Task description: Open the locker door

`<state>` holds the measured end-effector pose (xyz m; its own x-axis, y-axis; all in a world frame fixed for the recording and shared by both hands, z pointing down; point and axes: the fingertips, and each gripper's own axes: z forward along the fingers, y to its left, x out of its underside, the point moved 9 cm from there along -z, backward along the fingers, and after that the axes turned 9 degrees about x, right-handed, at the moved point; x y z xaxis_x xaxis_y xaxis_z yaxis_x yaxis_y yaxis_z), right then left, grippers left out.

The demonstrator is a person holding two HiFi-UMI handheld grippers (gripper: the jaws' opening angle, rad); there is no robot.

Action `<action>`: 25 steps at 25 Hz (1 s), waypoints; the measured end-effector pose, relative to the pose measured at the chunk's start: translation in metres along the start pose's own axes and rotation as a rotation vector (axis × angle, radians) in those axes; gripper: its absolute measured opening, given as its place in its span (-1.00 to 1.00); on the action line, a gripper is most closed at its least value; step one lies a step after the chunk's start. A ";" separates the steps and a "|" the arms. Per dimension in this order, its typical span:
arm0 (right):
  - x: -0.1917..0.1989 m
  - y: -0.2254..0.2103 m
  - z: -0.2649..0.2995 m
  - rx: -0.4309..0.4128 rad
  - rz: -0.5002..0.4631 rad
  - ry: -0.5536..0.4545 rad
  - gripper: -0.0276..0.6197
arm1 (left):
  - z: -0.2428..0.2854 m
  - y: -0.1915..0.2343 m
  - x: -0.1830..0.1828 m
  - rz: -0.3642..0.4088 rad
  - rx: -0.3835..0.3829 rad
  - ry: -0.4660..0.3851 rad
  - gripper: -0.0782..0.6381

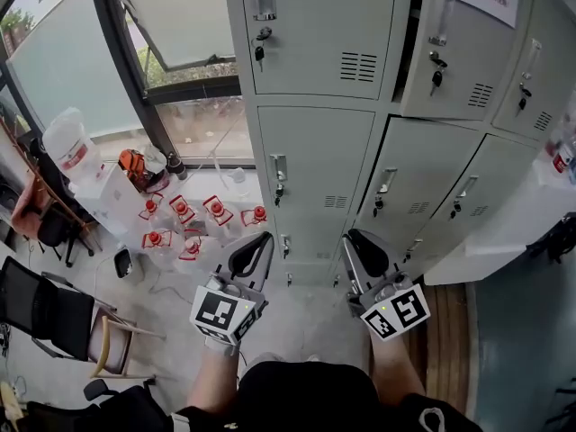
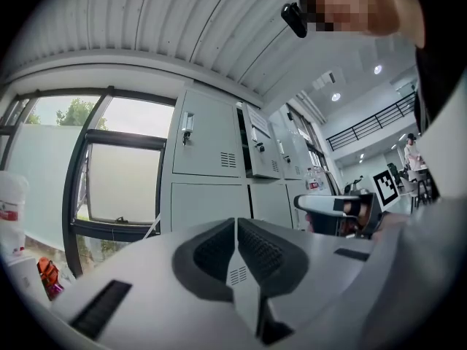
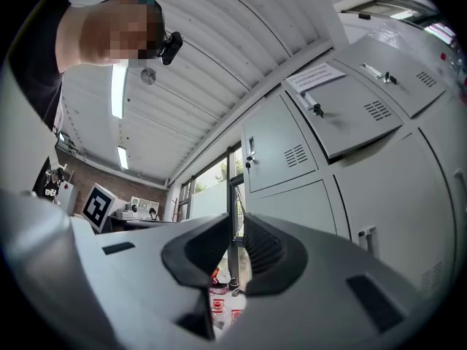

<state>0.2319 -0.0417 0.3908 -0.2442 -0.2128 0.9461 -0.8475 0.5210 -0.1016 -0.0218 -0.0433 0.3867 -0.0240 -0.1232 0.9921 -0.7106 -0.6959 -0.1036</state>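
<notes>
A bank of grey lockers (image 1: 315, 151) stands in front of me, with keys hanging in the locks. An upper door (image 1: 454, 43) stands slightly ajar, with a dark gap along its left edge; it also shows in the right gripper view (image 3: 350, 108). The other doors look closed. My left gripper (image 1: 256, 250) is held low before the bottom row, shut and holding nothing. My right gripper (image 1: 364, 246) is beside it, also shut and empty. Neither touches a locker. In the left gripper view the gripper (image 2: 236, 221) points at the lockers (image 2: 211, 144), and in its own view the right gripper (image 3: 236, 221) points up along them.
Several clear water jugs with red caps (image 1: 193, 228) sit on the floor left of the lockers, below a window (image 1: 180, 25). A large water bottle (image 1: 67, 147) and chairs (image 1: 45, 304) stand further left. A white surface (image 1: 504, 228) juts out at the right.
</notes>
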 end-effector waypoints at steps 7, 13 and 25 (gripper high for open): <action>0.015 -0.003 0.030 0.011 0.008 0.011 -0.71 | 0.012 0.027 0.013 -0.018 0.014 -0.001 -0.70; 0.025 0.011 0.078 0.055 -0.008 0.014 -0.71 | 0.011 0.087 0.019 -0.040 0.051 -0.024 -0.70; 0.048 0.052 0.166 0.161 -0.074 0.009 -0.71 | 0.026 0.200 0.030 -0.068 0.206 -0.055 -0.70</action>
<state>0.0976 -0.1618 0.3802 -0.1753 -0.2380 0.9553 -0.9276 0.3652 -0.0792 -0.1464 -0.2052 0.3940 0.0616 -0.1060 0.9925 -0.5507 -0.8329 -0.0548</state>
